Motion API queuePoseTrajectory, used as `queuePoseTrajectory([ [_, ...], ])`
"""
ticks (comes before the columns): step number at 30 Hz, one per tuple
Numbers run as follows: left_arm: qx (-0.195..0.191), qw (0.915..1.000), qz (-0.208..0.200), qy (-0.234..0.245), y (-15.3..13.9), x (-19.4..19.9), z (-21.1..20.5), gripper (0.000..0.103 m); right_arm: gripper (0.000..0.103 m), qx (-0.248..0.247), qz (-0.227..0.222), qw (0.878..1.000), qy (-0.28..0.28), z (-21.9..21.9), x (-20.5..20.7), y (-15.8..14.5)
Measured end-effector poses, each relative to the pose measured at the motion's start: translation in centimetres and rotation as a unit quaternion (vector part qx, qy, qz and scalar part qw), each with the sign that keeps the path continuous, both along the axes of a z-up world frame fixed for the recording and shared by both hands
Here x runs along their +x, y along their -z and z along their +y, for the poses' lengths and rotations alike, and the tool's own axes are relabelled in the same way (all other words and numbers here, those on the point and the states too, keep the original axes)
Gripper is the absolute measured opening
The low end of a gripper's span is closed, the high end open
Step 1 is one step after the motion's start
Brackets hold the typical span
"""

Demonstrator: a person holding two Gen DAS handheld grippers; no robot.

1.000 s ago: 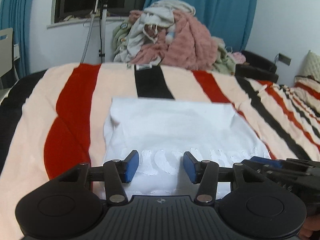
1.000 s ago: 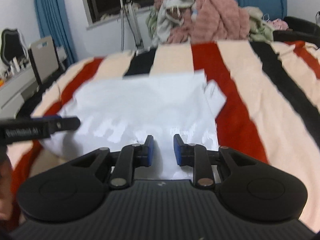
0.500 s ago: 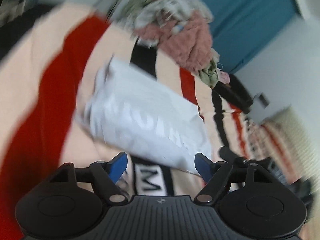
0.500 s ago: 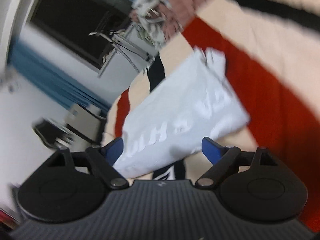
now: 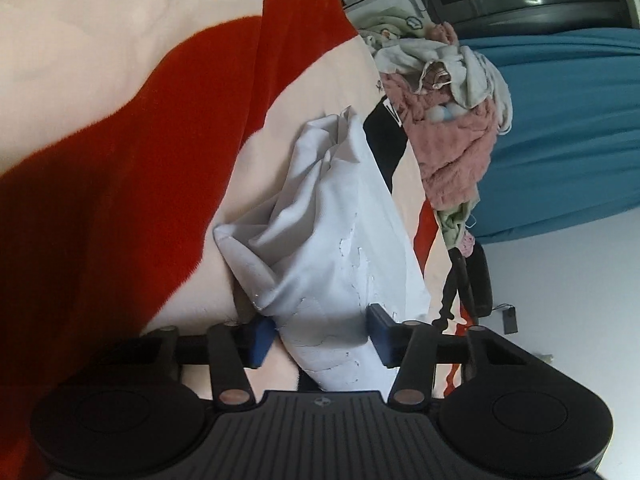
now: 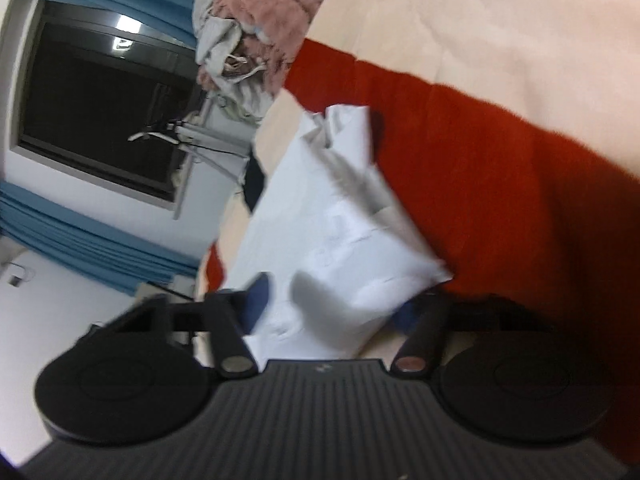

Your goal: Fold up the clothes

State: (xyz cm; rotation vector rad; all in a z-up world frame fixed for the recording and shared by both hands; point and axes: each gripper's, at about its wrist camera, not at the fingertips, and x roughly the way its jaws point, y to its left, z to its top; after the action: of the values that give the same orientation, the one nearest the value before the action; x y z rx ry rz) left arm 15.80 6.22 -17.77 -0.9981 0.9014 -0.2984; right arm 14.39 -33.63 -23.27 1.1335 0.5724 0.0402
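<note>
**White shirt goes from flat to gathered as both grippers roll over**

White cloth that lay spread and squared on the striped blanket a second ago is now bunched: the white garment (image 5: 336,232) rises in soft folds between the left gripper (image 5: 320,334), whose blue pads stand apart on either side of the fabric without pinching it. Both wrist views have swung onto their sides since then. In the right view the garment (image 6: 340,232) also sits in the gap of the right gripper (image 6: 328,308), its fingers spread wide around the near edge; the picture is blurred, so contact with the pads cannot be told. My reading is that the folded piece is being scooped or turned as a bundle, though whether for another fold or for carrying away is not settled here.

Around it, the red, cream and black blanket (image 5: 120,160) covers the bed. A heap of pink and pale clothes (image 5: 444,120) lies at the far end, well apart, before blue curtains (image 5: 560,132). Nothing stands between grippers and garment.
</note>
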Motion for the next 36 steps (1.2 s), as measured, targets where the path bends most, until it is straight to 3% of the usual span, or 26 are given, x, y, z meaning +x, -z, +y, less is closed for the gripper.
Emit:
queuePoseTrajectory([
  [3, 0.006, 0.9999, -0.008, 0.000, -0.2, 0.0, -0.1, 0.035, 0.024, -0.013, -0.016, 1.000, 0.001, 0.1, -0.4, -0.3],
  [7, 0.001, 0.9997, -0.026, 0.000, -0.7, -1.3, 0.1, 0.023, 0.018, -0.034, -0.045, 0.998, 0.001, 0.3, -1.7, -1.7],
  [14, -0.024, 0.9968, -0.071, 0.028, -4.1, -5.4, 0.5, 0.020, 0.018, -0.056, -0.089, 0.994, 0.018, -0.2, -6.4, -5.1],
  [20, -0.036, 0.9944, -0.080, 0.059, -6.7, -10.4, 0.2, 0.020, 0.018, -0.078, -0.119, 0.988, 0.053, 0.1, -12.4, -8.2],
  [26, -0.030, 0.9908, -0.089, 0.097, -10.3, -12.7, -1.9, 0.020, 0.018, -0.061, -0.129, 0.986, 0.088, -0.9, -17.0, -10.5],
  [32, -0.011, 0.9879, -0.079, 0.134, -13.7, -12.1, -6.1, 0.020, 0.018, -0.036, -0.116, 0.987, 0.109, -4.0, -18.7, -12.7],
  [36, 0.023, 0.9839, -0.083, 0.156, -14.7, -7.6, -11.7, 0.020, 0.018, -0.005, -0.088, 0.990, 0.109, -7.6, -17.1, -12.8],
])
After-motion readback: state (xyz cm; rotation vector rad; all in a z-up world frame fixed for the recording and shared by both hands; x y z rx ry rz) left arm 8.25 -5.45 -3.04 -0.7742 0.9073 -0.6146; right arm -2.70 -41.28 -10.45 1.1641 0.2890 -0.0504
